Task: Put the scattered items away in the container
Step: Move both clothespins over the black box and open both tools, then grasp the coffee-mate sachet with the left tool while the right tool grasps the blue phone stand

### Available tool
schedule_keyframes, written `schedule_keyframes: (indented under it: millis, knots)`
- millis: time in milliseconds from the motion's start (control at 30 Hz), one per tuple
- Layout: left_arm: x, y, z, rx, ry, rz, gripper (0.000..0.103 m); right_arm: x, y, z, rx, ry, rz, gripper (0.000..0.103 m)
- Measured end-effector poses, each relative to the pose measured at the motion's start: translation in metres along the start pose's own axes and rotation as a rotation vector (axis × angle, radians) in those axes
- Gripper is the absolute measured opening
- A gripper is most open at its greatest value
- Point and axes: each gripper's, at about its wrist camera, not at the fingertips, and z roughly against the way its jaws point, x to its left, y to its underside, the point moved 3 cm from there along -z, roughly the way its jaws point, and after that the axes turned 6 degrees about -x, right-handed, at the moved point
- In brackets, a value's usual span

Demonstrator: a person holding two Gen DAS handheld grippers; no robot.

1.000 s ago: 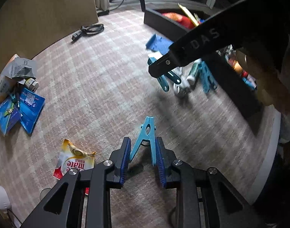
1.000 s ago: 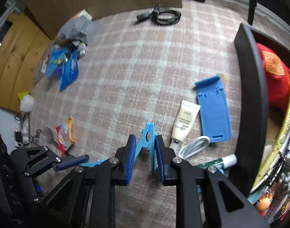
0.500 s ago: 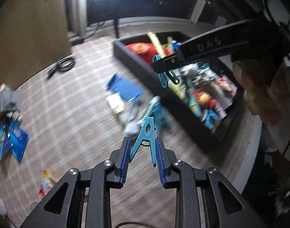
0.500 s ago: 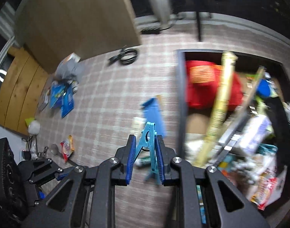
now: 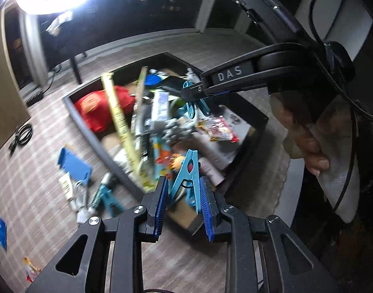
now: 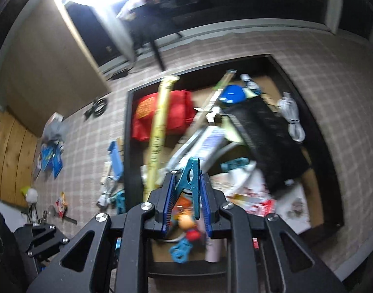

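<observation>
Both clothespins point(image 5: 190, 175) now above container point(image 5: 93, 134)

Left gripper point(image 5: 184, 190) angled downward, pads clamped on blue clothespin point(image 5: 189, 171). Right gripper point(image 6: 187, 193) likewise, gripping teal clothespin point(image 6: 191, 178). Hand point(image 5: 306, 131) on right gripper's handle.

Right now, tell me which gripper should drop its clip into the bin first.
Right. The right gripper holds its clip well inside the bin's rim, over the pile. The left gripper holds its clip nearer the bin's near corner, so its drop is probably riskier.
</observation>
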Motion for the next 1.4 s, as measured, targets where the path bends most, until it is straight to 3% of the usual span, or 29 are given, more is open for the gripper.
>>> schedule_keyframes:
  millis: [200, 300, 367, 600, 900, 1200, 1300, 1400]
  knots:
    - [-0.02, -0.009, -0.011, 0.011, 0.016, -0.029, 0.026, -0.027, 0.002, 0.01, -0.018, 0.035, -0.041, 0.021]
    - [-0.024, -0.011, -0.017, 0.031, -0.012, -0.025, 0.049, -0.031, 0.003, 0.012, -0.022, 0.063, -0.039, 0.028]
    - [-0.021, -0.011, -0.017, 0.029, -0.018, -0.007, 0.05, -0.031, 0.003, 0.013, -0.03, 0.083, -0.04, 0.044]
    - [-0.002, -0.006, -0.006, 0.011, -0.045, 0.034, 0.05, -0.019, 0.002, 0.015, -0.044, 0.061, -0.023, 0.045]
    - [0.076, 0.026, 0.023, 0.012, -0.165, 0.202, 0.05, 0.031, 0.005, 0.003, -0.015, -0.009, 0.077, 0.045]
    - [0.182, 0.104, 0.075, 0.054, -0.369, 0.446, 0.05, 0.118, 0.004, -0.024, 0.026, -0.124, 0.268, 0.045]
    - [0.21, 0.131, 0.089, 0.075, -0.409, 0.546, 0.05, 0.15, 0.006, -0.041, 0.061, -0.148, 0.338, 0.045]
    - [0.229, 0.153, 0.097, 0.092, -0.437, 0.626, 0.05, 0.175, 0.007, -0.064, 0.114, -0.152, 0.395, 0.052]
